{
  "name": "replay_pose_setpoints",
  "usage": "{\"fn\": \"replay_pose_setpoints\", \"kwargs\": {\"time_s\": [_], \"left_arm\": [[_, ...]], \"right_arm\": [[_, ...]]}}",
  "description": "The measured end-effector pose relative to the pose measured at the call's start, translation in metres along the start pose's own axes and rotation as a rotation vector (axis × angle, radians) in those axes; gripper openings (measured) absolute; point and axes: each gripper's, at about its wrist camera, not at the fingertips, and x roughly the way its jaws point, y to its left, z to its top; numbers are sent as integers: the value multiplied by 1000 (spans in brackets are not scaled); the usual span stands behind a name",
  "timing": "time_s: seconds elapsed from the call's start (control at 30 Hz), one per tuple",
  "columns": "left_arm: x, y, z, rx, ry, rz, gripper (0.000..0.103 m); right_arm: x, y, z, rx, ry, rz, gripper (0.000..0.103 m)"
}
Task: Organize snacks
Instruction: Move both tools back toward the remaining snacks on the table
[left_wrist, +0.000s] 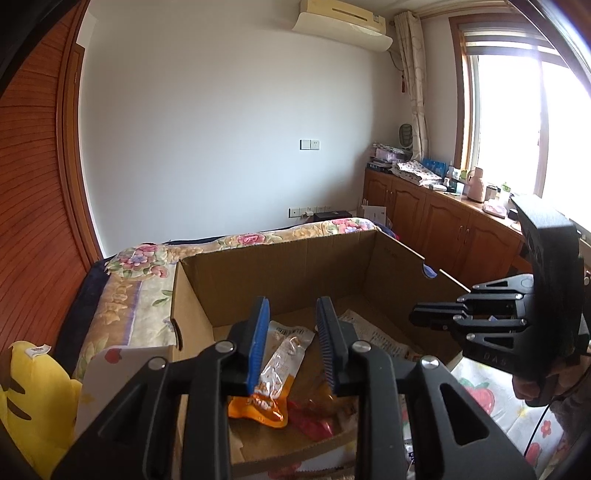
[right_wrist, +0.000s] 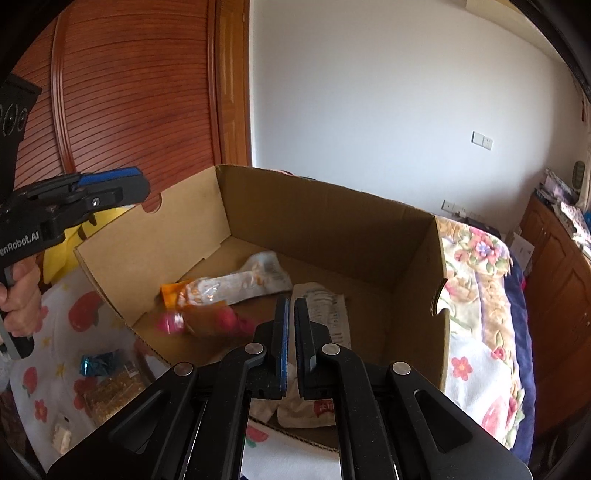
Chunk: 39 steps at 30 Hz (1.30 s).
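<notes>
Left gripper (left_wrist: 293, 343): jaws apart over the box, nothing pressed between the blue pads; an orange pack lies below them.
Right gripper (right_wrist: 291, 347): jaws together, nothing between them.
Box (left_wrist: 280, 258): open cardboard, on a flowered bedspread (left_wrist: 129, 295).
Snacks: orange pack (right_wrist: 221, 288), pink pack (right_wrist: 207, 321) and white pack (right_wrist: 325, 310) lie on the box floor; print too small to read.
Writing: "enRobot.AI" on the left gripper's body in the right wrist view; "DAS" on the right gripper's body in the left wrist view.
Outside box: blue wrapper (right_wrist: 96, 363) on the sheet.
</notes>
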Motion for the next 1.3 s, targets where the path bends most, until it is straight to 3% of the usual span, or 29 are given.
{"fn": "replay_pose_setpoints", "kwargs": {"time_s": [0.4,0.8,1.3], "left_arm": [[-14,-5,-5,17,10,15,26],[-64,-14,-31,12,28,30,26],[-101,-25,-114,-15,142,39,30]], "right_arm": [[-17,8,1,15,-11,0,1],[-76,26,-17,35,-29,23,3],[-91,77,-99,111,61,96,32]]}}
